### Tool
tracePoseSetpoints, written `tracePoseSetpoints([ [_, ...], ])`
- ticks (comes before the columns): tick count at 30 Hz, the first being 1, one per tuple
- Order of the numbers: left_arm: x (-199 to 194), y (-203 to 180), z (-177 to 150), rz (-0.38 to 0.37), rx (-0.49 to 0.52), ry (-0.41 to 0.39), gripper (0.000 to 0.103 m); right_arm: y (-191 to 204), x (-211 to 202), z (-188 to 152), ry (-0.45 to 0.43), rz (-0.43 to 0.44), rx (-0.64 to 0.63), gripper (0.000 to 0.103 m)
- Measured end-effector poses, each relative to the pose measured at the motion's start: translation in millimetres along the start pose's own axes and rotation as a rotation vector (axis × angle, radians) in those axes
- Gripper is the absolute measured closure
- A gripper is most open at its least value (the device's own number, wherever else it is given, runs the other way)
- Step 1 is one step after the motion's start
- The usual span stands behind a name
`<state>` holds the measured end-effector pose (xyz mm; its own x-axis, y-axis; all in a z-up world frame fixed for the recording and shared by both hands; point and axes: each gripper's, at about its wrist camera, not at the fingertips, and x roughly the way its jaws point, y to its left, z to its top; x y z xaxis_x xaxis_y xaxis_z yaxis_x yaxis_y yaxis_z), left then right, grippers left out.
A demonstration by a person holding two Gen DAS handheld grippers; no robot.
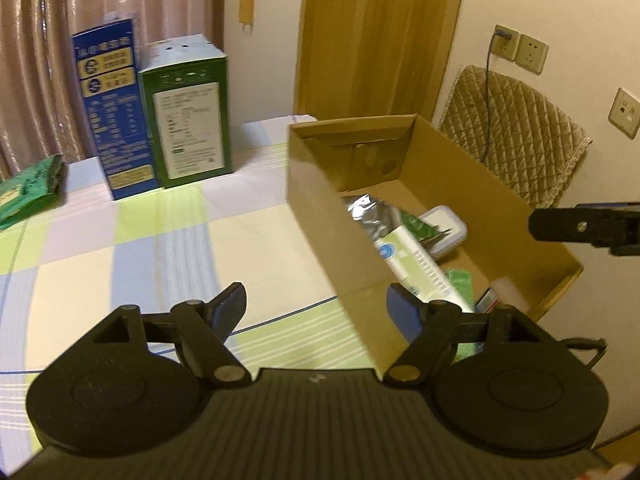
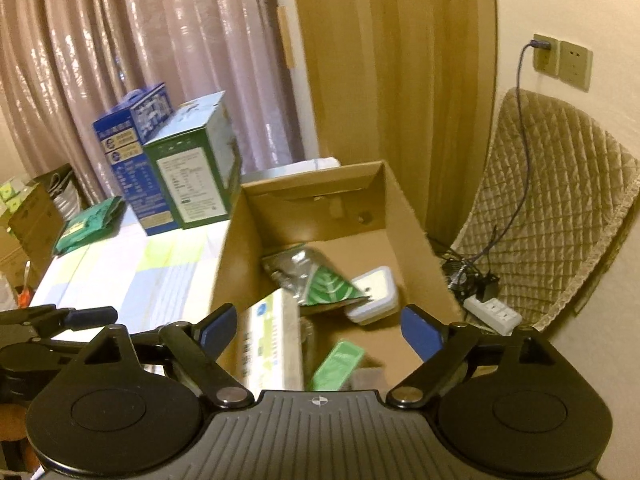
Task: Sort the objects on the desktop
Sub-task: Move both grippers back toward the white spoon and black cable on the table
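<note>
An open cardboard box (image 1: 320, 208) (image 2: 404, 216) stands on the checked tablecloth (image 1: 160, 248). Inside lie a silver foil pouch (image 1: 366, 210) (image 2: 290, 266), a green leaf packet (image 2: 326, 286), a white lidded container (image 1: 446, 226) (image 2: 378, 292), a long white-green carton (image 1: 420, 264) (image 2: 272, 340) and a small green box (image 2: 338, 364). My left gripper (image 1: 318, 312) is open and empty over the box's near left corner. My right gripper (image 2: 320, 332) is open and empty above the box's near end; it also shows in the left wrist view (image 1: 576, 226).
A blue carton (image 1: 110, 112) (image 2: 128, 152) and a green carton (image 1: 188, 116) (image 2: 196, 172) stand at the table's back by the curtain. A green bag (image 1: 28, 192) (image 2: 86, 224) lies at the left. A quilted chair (image 2: 552, 216), cables and a power strip (image 2: 494, 312) are right of the box.
</note>
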<state>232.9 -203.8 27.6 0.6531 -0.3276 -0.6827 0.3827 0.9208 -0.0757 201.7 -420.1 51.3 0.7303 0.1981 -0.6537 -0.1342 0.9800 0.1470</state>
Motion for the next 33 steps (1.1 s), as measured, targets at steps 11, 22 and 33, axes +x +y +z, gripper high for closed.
tracePoseSetpoints([
  [11,-39,52,-26,0.067,-0.015,-0.018,0.014,56,-11,-16,0.008,0.055,-0.057,0.008],
  [22,-77,114,-46,0.13,-0.092,-0.047,0.004,108,-18,-37,0.009,0.146,-0.122,0.002],
  [33,-78,148,-67,0.146,-0.11,-0.014,0.004,167,7,-75,0.047,0.235,-0.258,0.002],
])
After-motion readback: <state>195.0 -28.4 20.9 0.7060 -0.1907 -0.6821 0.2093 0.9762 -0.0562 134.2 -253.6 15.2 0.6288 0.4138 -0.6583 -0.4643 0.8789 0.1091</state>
